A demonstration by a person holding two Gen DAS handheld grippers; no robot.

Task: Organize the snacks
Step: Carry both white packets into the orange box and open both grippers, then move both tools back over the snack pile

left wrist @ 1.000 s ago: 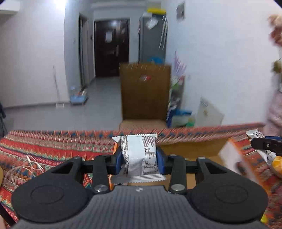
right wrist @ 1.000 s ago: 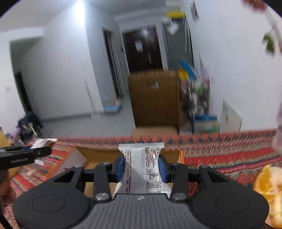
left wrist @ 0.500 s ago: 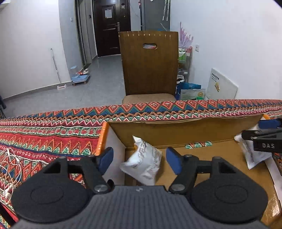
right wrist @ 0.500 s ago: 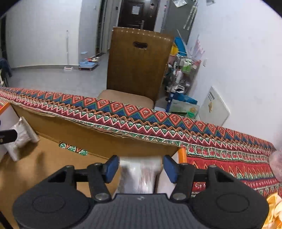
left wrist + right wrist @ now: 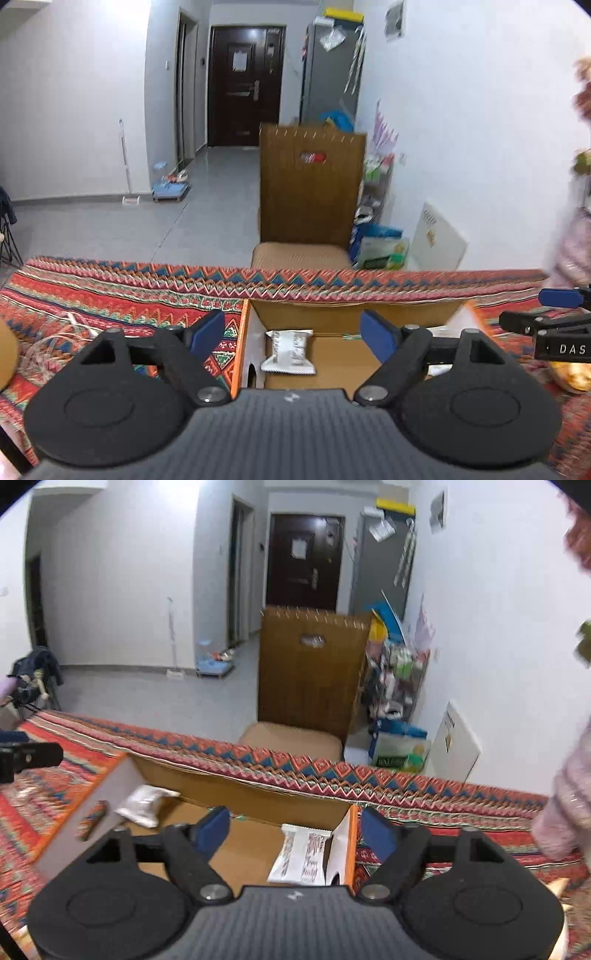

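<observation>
Both tools point(image 5: 293, 330) point(image 5: 295, 829) open, empty; right view alone shows second packet point(image 5: 301, 856).

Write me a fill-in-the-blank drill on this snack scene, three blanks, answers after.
1. Both white snack packets lie inside the cardboard ____.
2. The left gripper and the right gripper, jaws just opened, now hold ____.
3. Beyond the patterned tablecloth stands a brown ____, its back to the door.

Answers: box; nothing; chair
</observation>
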